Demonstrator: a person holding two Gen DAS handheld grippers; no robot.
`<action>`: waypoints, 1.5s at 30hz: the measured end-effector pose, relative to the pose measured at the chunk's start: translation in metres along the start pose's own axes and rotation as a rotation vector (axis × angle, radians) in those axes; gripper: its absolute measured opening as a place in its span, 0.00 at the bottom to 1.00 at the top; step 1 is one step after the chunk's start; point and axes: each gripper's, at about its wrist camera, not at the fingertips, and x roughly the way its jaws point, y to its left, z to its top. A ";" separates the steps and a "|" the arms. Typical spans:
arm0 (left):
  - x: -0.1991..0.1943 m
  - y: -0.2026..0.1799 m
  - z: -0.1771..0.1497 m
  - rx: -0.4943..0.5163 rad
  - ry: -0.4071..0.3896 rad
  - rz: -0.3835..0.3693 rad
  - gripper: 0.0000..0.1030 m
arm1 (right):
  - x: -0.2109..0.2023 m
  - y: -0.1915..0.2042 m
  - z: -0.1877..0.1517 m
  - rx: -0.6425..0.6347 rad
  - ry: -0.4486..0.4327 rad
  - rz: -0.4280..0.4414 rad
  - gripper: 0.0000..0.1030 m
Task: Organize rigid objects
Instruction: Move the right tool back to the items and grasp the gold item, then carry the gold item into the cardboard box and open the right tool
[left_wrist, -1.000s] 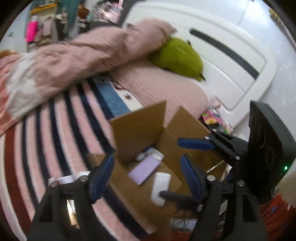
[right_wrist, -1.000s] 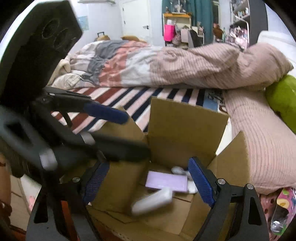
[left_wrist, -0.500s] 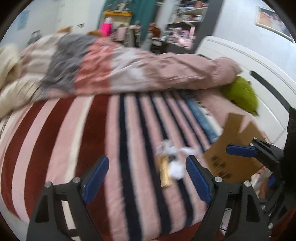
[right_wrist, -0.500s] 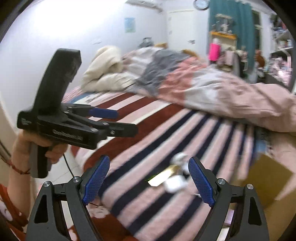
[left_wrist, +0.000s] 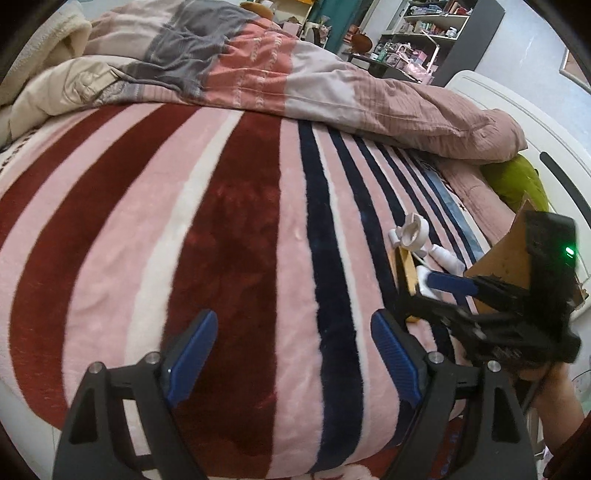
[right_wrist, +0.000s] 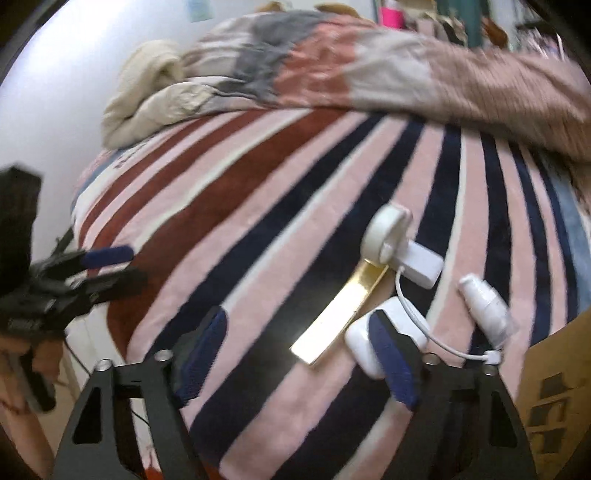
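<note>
Lying on the striped bed (right_wrist: 258, 229) beside the cardboard box (right_wrist: 554, 387), the gold bar (right_wrist: 340, 314) looks stiff, slick and thin; its long edges suit gripping. Right tongs (right_wrist: 303, 354), just narrowing, and left tongs (left_wrist: 295, 354) are both spread, empty.

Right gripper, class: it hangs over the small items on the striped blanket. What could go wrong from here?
1. The white cord links the small fan to other pieces; lifting one may drag the rest.
2. The right gripper, whose jaws have just been closing with nothing between them, has its right finger beside the white case and may nudge it.
3. The gold bar lies flat on soft blanket, so it may slip.
</note>
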 end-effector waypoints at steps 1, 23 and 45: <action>0.001 -0.002 0.000 0.001 0.000 -0.005 0.80 | 0.004 -0.003 0.003 0.016 -0.007 0.000 0.66; -0.011 -0.030 0.011 0.037 -0.003 -0.047 0.80 | 0.019 0.020 -0.013 -0.153 0.123 0.005 0.13; -0.030 -0.289 0.083 0.388 -0.056 -0.402 0.28 | -0.215 -0.050 -0.018 -0.098 -0.299 0.043 0.13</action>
